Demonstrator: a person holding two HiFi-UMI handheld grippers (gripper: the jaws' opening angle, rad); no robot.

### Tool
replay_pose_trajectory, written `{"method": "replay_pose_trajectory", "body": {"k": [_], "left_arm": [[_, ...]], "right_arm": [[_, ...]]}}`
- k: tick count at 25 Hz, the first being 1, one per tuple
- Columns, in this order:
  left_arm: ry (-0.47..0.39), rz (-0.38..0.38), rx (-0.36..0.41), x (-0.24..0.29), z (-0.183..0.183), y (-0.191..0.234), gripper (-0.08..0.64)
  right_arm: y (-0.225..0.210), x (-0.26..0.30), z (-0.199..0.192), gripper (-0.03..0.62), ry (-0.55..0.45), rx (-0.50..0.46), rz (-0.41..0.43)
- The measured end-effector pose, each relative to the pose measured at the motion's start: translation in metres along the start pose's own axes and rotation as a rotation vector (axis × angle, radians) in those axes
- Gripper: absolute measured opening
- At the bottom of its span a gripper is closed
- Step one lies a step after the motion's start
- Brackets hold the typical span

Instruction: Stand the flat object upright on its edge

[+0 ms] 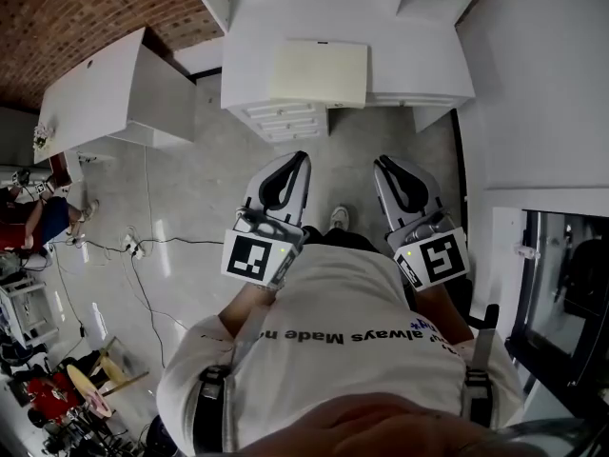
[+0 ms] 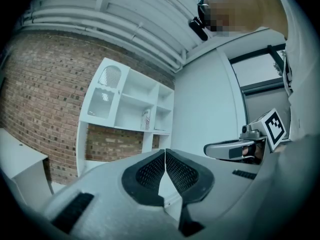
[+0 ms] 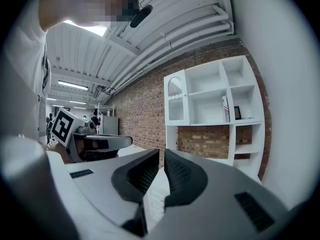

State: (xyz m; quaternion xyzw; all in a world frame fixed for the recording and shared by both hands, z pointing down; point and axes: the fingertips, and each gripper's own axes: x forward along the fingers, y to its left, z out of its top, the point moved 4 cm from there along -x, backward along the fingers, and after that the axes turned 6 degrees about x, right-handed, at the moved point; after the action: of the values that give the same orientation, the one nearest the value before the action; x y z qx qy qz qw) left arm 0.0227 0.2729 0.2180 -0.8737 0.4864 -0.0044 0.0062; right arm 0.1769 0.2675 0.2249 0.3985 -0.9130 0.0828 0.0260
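Observation:
A pale cream flat board (image 1: 319,72) lies flat on top of a white drawer unit (image 1: 285,120) ahead of me. Both grippers are held level in front of my chest, above the floor and short of the unit. My left gripper (image 1: 298,158) is shut with nothing between its black ribbed pads (image 2: 151,170). My right gripper (image 1: 382,164) is shut and empty too. In the left gripper view the jaws (image 2: 165,152) meet at the tips, and the right gripper (image 2: 235,149) shows at the side. In the right gripper view the jaws (image 3: 161,153) point at a brick wall. Neither gripper view shows the board.
A white shelf unit (image 2: 130,109) stands against the brick wall (image 3: 145,114). A white table (image 1: 105,93) is at the left, with cables (image 1: 133,246) on the floor below it. A person in blue (image 1: 48,219) sits far left. A white wall and dark glass door (image 1: 561,293) close the right side.

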Motion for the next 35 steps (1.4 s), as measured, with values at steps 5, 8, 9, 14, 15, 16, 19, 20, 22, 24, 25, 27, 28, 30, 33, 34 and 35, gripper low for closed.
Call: {"method": "replay_pose_trajectory", "body": {"k": [5,8,9,14,15,16,19,20,22,24,25,27,28,30,33,34,35], "left_arm": [[0.038,0.003,0.004,0.017,-0.005,0.005,0.012],[0.015,0.005,0.006,0.027,-0.003,0.013,0.012],[0.011,0.003,0.008,0.030,-0.003,0.016,0.012],[0.046,0.006,0.008,0.045,-0.009,0.045,0.012],[0.064,0.012,0.006,0.047,-0.012,0.053,0.012],[0.076,0.015,0.004,0.050,-0.013,0.061,0.012],[0.077,0.018,0.008,0.061,-0.014,0.087,0.012],[0.079,0.023,0.014,0.065,-0.015,0.098,0.012],[0.066,0.025,0.019,0.075,-0.017,0.118,0.012],[0.042,0.010,0.019,0.088,-0.017,0.135,0.012],[0.042,0.006,0.019,0.095,-0.018,0.144,0.012],[0.050,0.001,0.015,0.108,-0.021,0.162,0.012],[0.045,-0.005,0.009,0.115,-0.022,0.171,0.012],[0.054,-0.006,0.003,0.128,-0.024,0.190,0.012],[0.082,-0.009,0.005,0.143,-0.029,0.217,0.012],[0.080,-0.011,0.005,0.147,-0.029,0.224,0.012],[0.077,-0.013,0.005,0.150,-0.029,0.230,0.012]], "right_arm": [[-0.016,0.011,0.002,0.035,0.009,0.005,0.006],[-0.021,0.021,0.002,0.035,0.011,0.012,0.013],[-0.023,0.026,0.002,0.035,0.012,0.012,0.016],[-0.030,0.059,0.005,0.035,0.015,0.011,0.024],[-0.031,0.067,0.006,0.035,0.016,0.009,0.025],[-0.032,0.076,0.007,0.035,0.016,0.006,0.026],[-0.035,0.105,0.011,0.035,0.017,-0.001,0.030],[-0.036,0.116,0.012,0.035,0.018,-0.003,0.031],[-0.039,0.136,0.015,0.035,0.020,-0.006,0.032],[-0.044,0.156,0.017,0.035,0.020,-0.008,0.030],[-0.048,0.166,0.019,0.035,0.020,-0.007,0.027],[-0.055,0.188,0.020,0.035,0.024,-0.001,0.021],[-0.058,0.198,0.021,0.035,0.026,0.003,0.019],[-0.065,0.219,0.023,0.035,0.030,0.008,0.014],[-0.072,0.248,0.026,0.035,0.034,0.007,0.006],[-0.075,0.255,0.027,0.035,0.034,0.006,0.002],[-0.078,0.262,0.028,0.035,0.034,0.007,-0.002]]}}
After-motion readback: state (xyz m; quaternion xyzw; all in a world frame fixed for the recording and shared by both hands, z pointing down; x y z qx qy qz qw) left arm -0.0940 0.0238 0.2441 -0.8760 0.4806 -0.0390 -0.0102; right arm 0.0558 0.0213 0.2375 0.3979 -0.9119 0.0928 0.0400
